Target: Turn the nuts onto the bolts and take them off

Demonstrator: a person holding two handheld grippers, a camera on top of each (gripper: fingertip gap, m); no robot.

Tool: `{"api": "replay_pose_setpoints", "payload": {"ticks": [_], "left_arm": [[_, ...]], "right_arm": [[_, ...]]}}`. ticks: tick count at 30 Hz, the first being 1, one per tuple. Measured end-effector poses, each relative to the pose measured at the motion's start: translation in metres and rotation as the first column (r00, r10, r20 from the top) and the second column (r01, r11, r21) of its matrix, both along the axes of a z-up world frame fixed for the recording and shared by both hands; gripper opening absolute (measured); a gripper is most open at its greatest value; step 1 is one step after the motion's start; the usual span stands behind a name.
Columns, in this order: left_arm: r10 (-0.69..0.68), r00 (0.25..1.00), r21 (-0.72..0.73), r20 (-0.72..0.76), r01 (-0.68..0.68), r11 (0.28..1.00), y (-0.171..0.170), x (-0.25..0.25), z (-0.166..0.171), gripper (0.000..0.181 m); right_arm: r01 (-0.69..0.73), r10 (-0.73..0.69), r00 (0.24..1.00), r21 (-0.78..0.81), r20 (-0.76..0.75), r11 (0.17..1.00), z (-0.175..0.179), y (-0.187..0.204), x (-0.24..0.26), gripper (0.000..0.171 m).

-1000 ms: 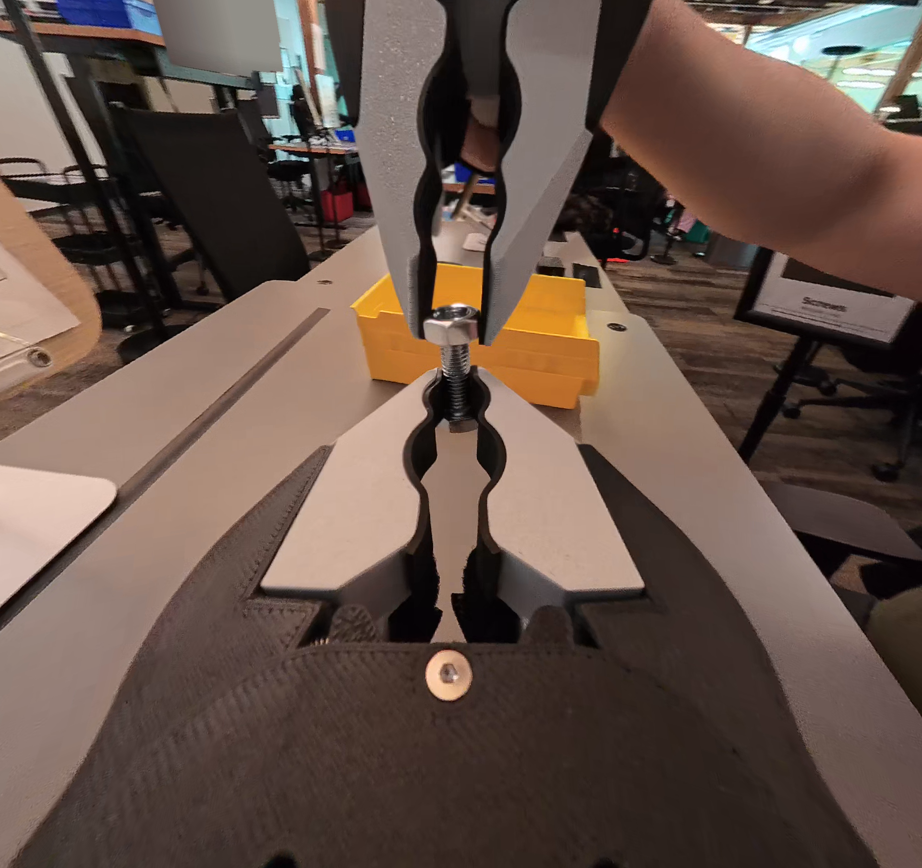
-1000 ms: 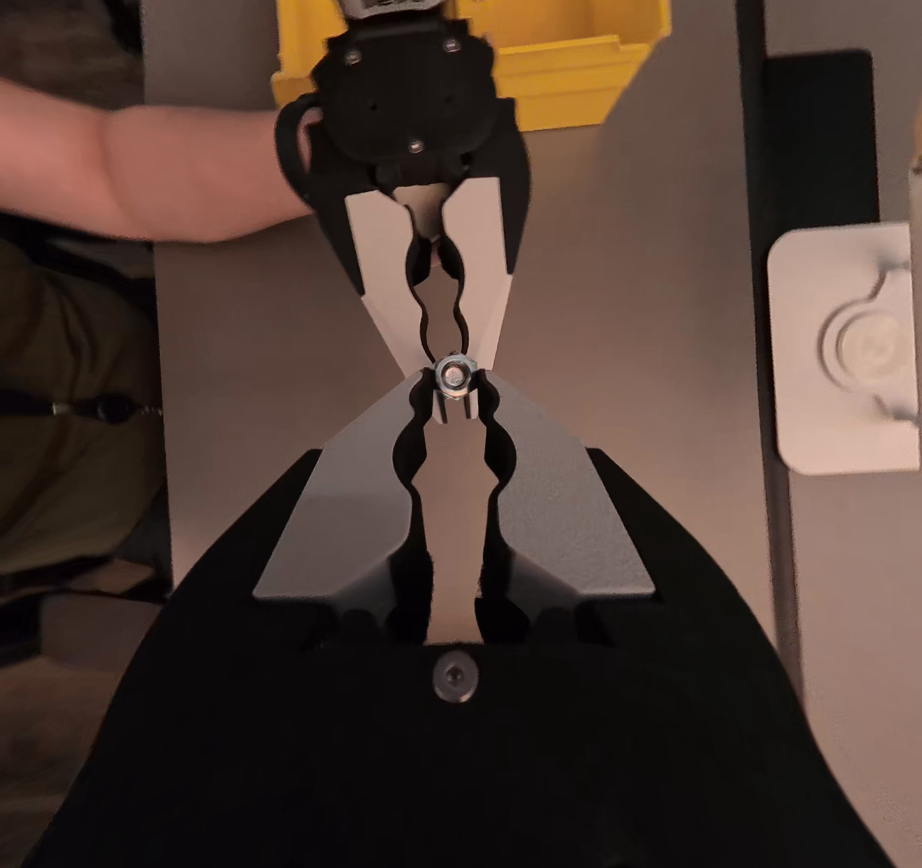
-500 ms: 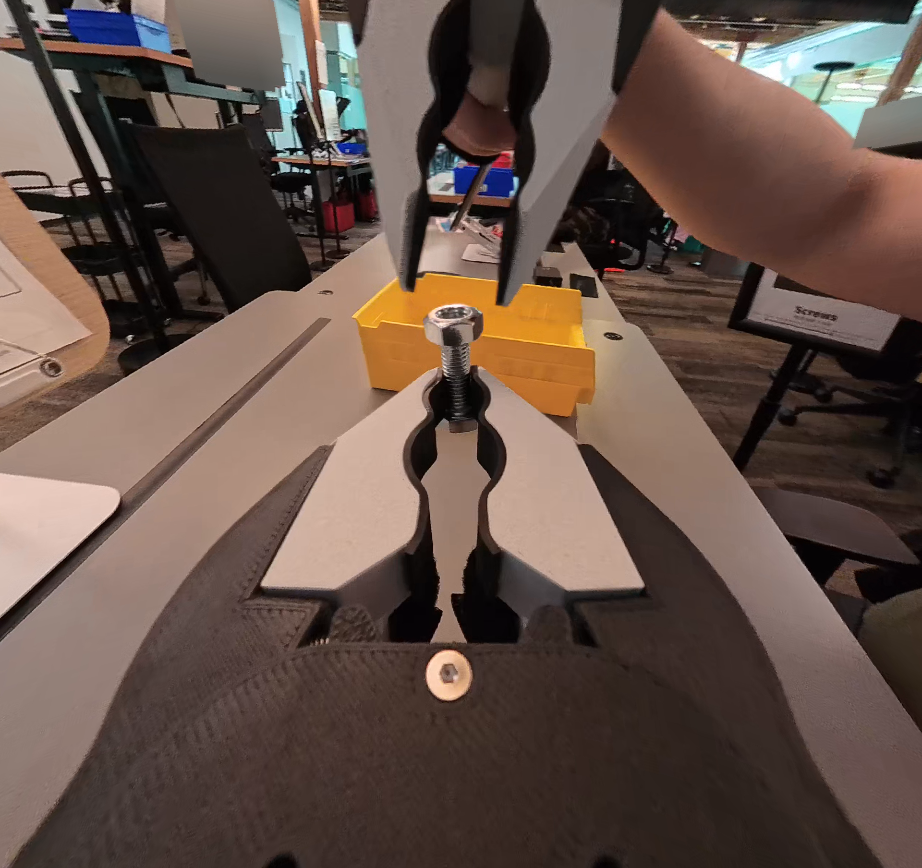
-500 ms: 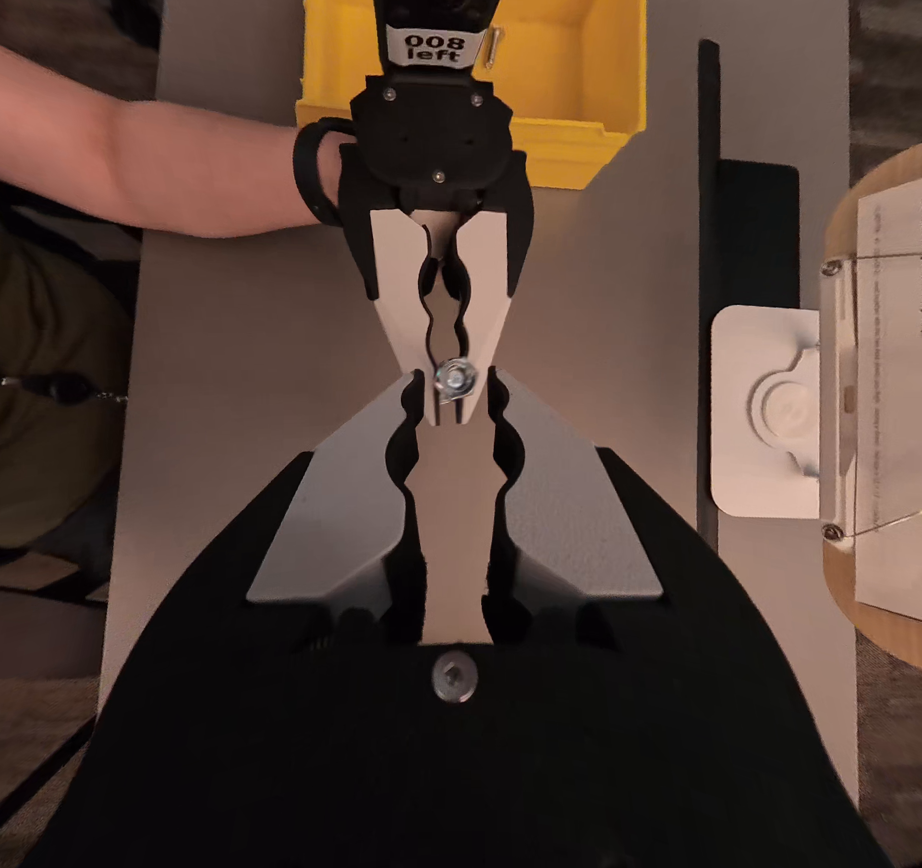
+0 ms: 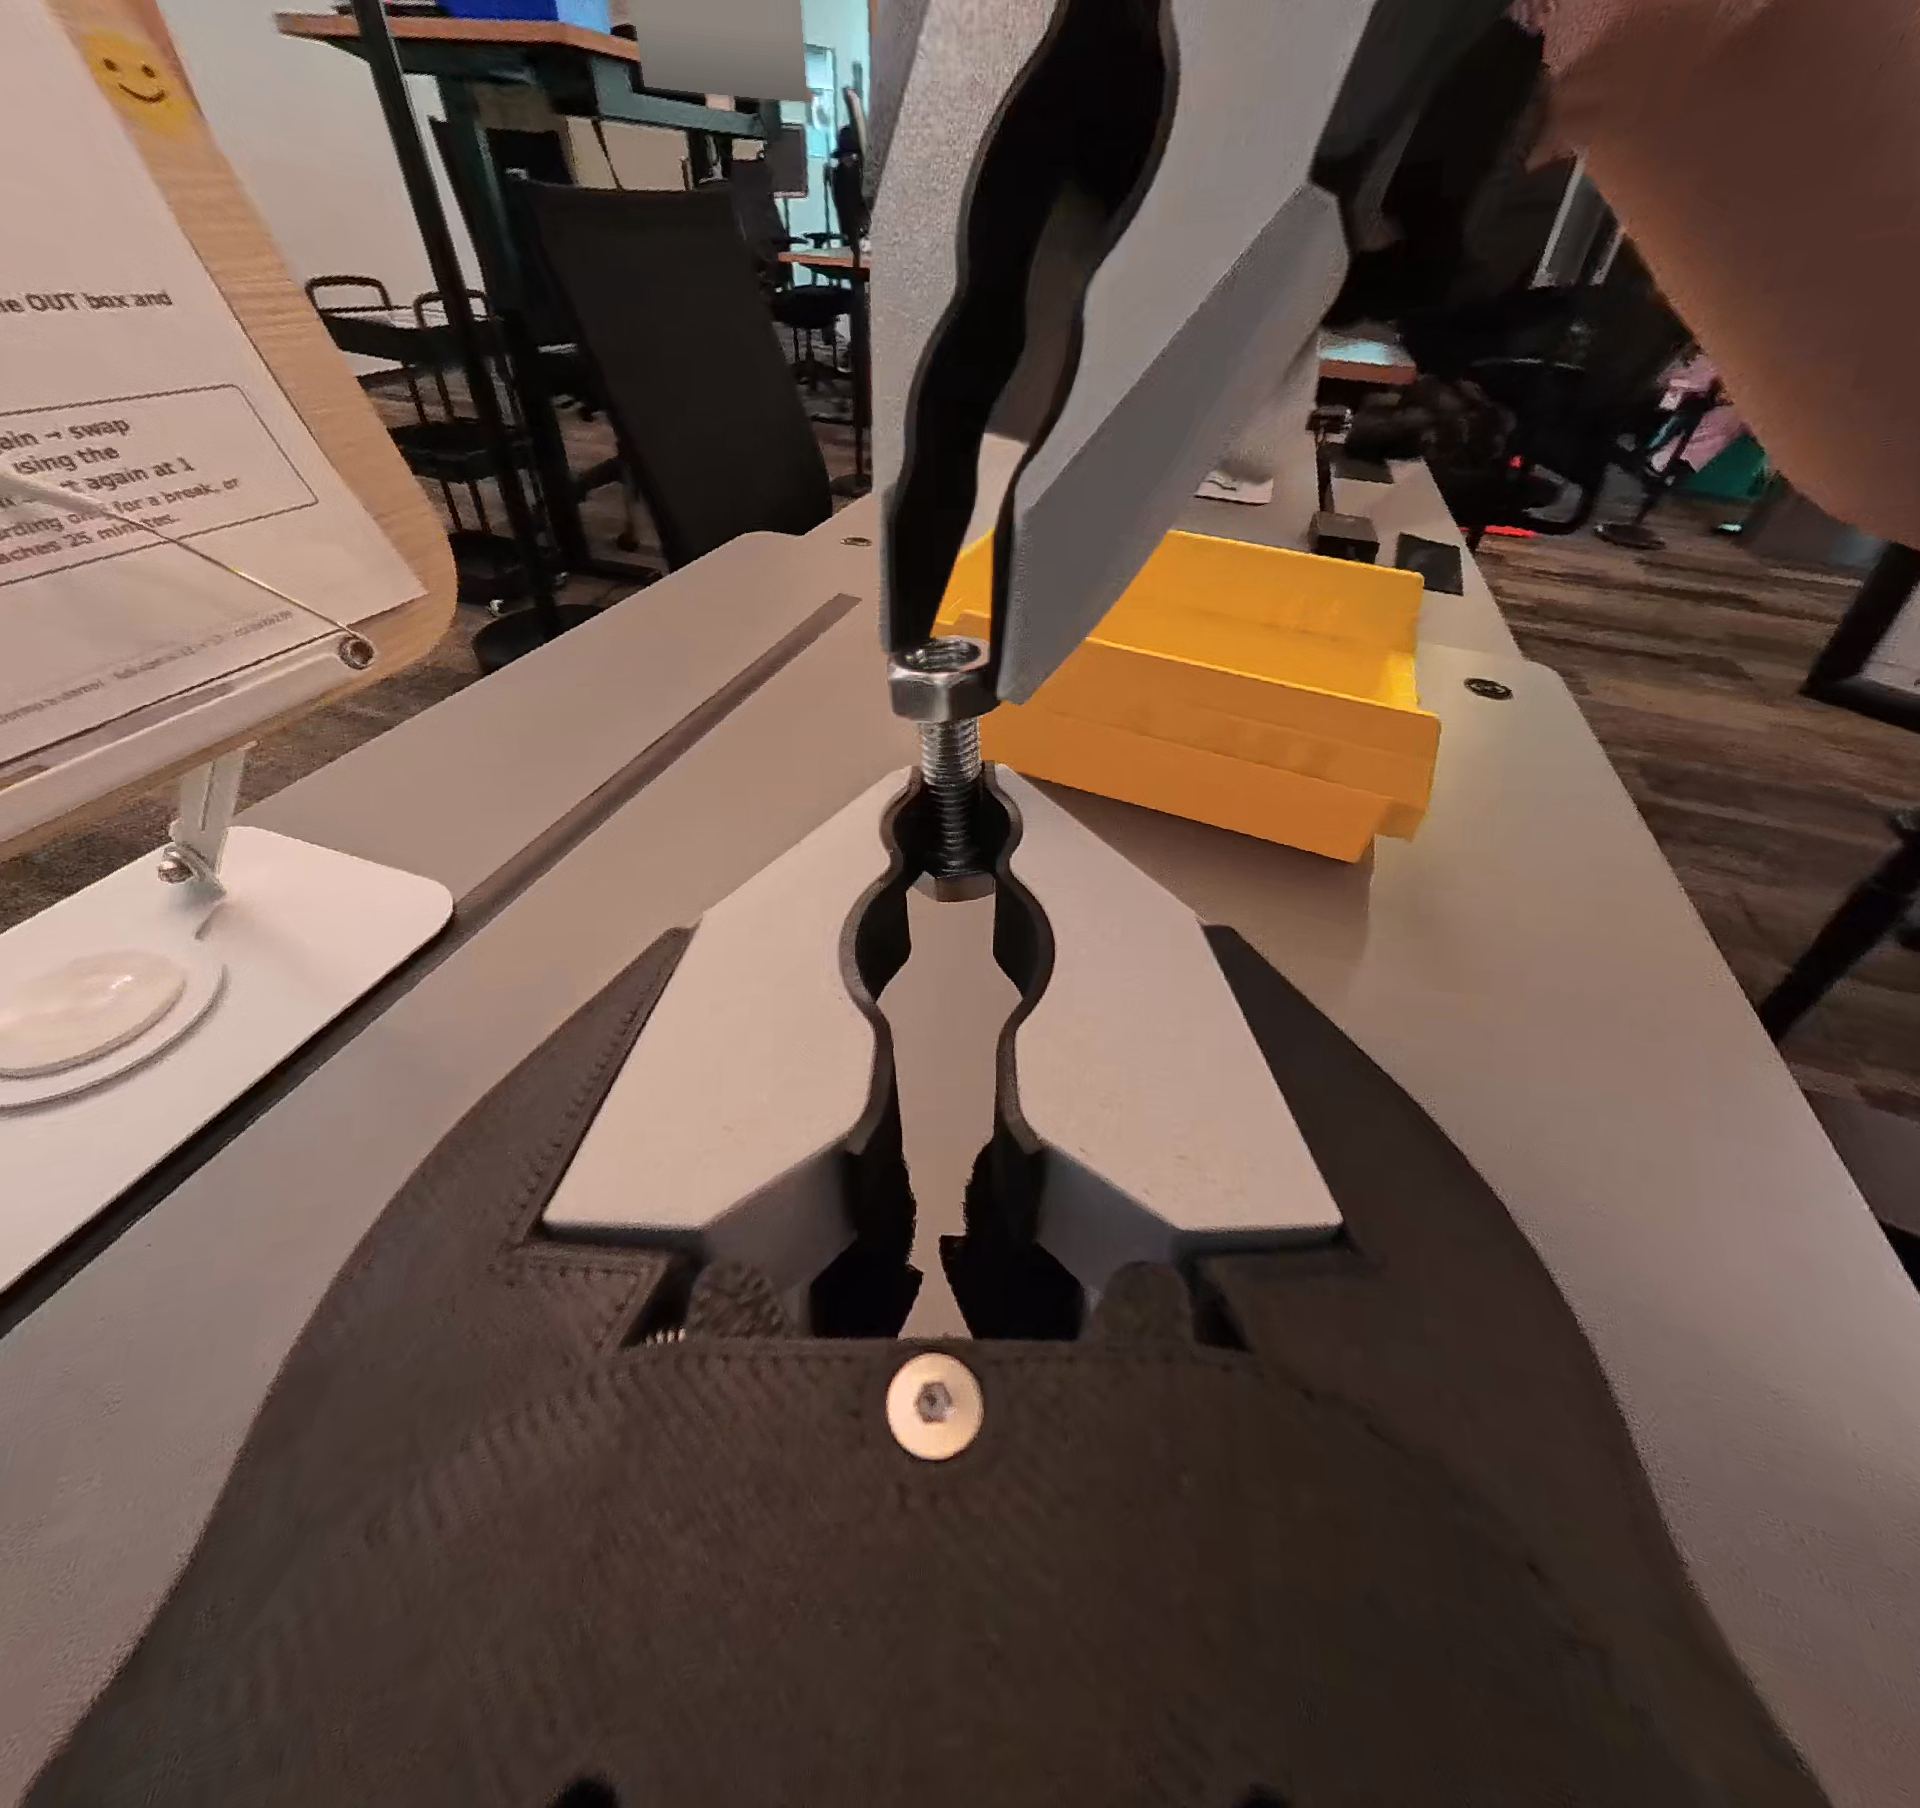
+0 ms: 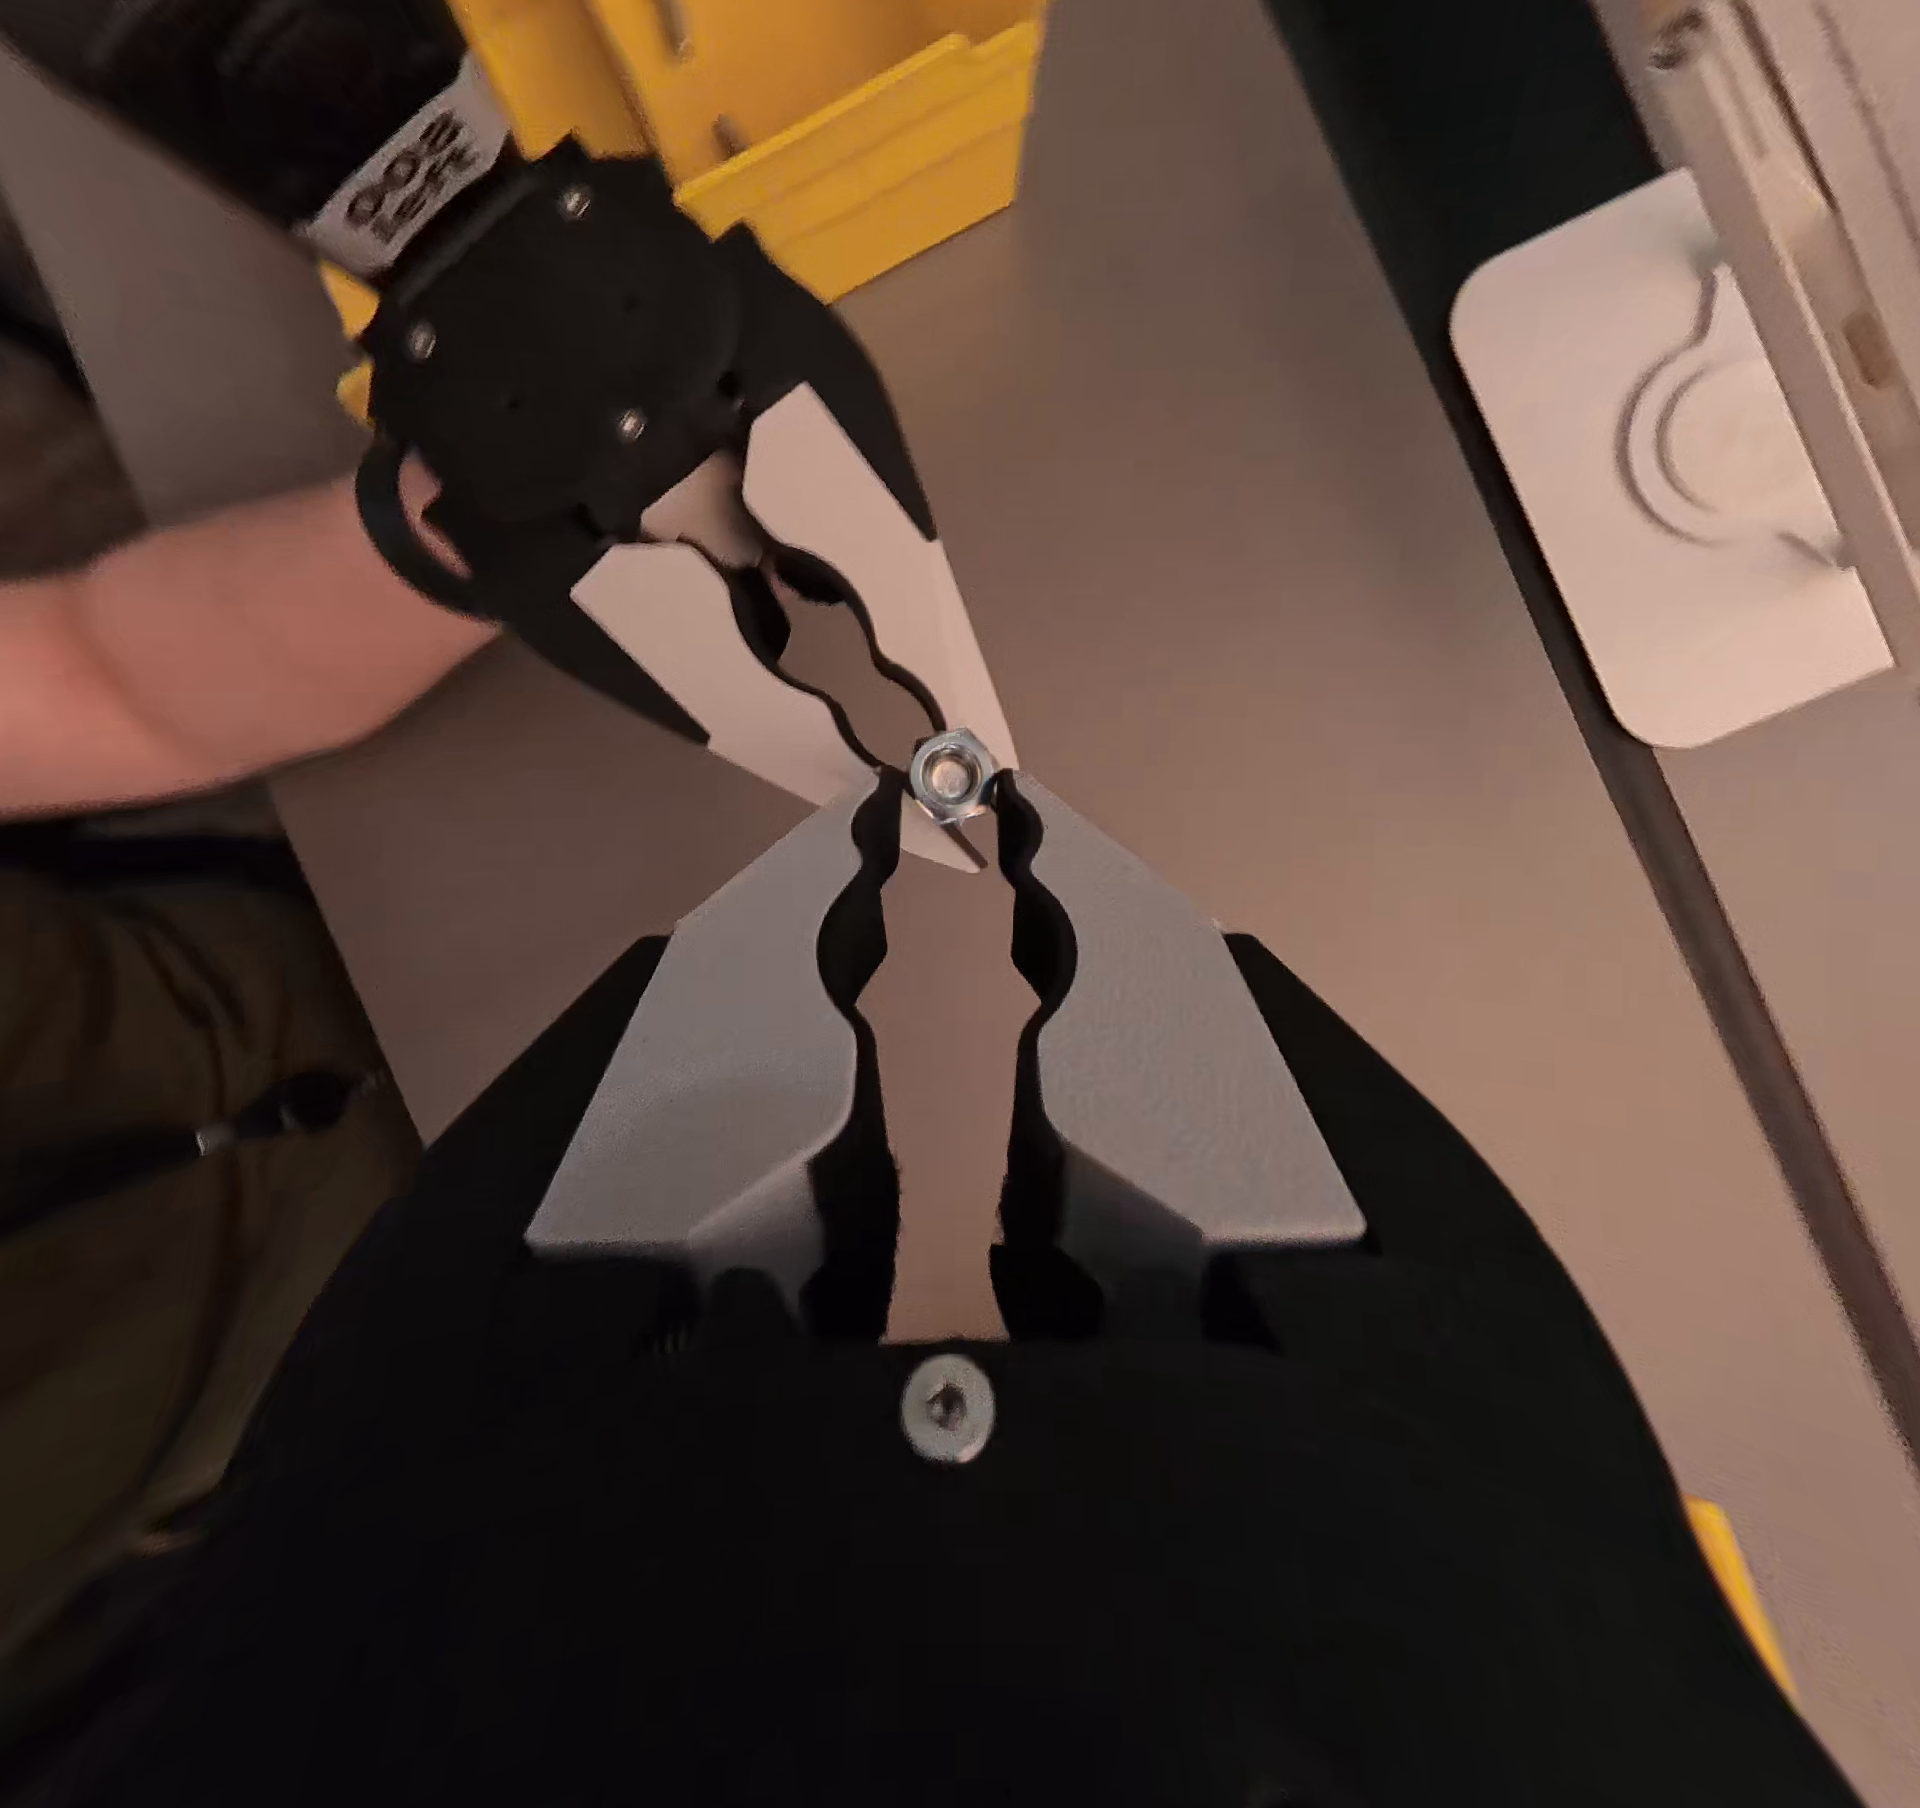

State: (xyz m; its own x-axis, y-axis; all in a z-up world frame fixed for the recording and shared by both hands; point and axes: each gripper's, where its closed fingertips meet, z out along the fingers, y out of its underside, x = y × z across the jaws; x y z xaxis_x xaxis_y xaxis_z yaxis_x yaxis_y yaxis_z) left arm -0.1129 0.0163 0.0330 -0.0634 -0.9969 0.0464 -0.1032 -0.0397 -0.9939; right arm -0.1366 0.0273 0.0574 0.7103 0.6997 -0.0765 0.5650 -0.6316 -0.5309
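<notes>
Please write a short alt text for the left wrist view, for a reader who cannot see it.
The left gripper holds a bolt upright above a grey table, while the right gripper comes from above and closes on the nut at its top. A yellow bin stands behind.

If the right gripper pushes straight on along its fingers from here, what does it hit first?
The right gripper points down and is already closed on the nut. Straight on, it would likely meet the left gripper fingertips holding the bolt just beneath, then the grey table. Depth is hard to judge.
</notes>
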Motion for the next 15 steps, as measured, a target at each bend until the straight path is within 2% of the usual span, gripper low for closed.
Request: {"api": "replay_pose_setpoints", "payload": {"ticks": [2,4,6,8,11,15], "left_arm": [[-0.01,1.0,-0.004,0.007,0.01,1.0,-0.001,0.0,0.001,0.007],[-0.034,0.999,-0.007,0.008,0.034,0.999,-0.005,-0.002,0.002,0.007],[-0.103,0.995,-0.018,-0.001,0.103,0.995,-0.014,-0.004,0.002,0.007],[-0.182,0.983,-0.037,0.004,0.182,0.983,-0.025,-0.008,0.003,0.007],[-0.29,0.956,-0.042,0.033,0.291,0.956,-0.043,-0.011,0.007,0.007],[-0.321,0.947,-0.028,0.004,0.321,0.947,-0.051,-0.01,0.002,0.007]], "right_arm": [[-0.026,0.026,0.999,0.008,-0.036,1.0,0.002,-0.003,-0.006,0.025],[-0.163,0.161,0.986,0.061,0.042,0.985,0.004,-0.007,-0.001,0.035],[-0.357,0.341,0.931,0.13,0.135,0.925,0.008,-0.017,0.002,0.038],[-0.479,0.446,0.875,0.197,0.188,0.856,0.015,-0.022,0.002,0.037],[-0.541,0.531,0.841,0.148,0.106,0.828,0.016,-0.035,-0.007,0.033],[-0.583,0.581,0.812,0.033,0.055,0.812,0.007,-0.05,-0.01,0.022]]}}
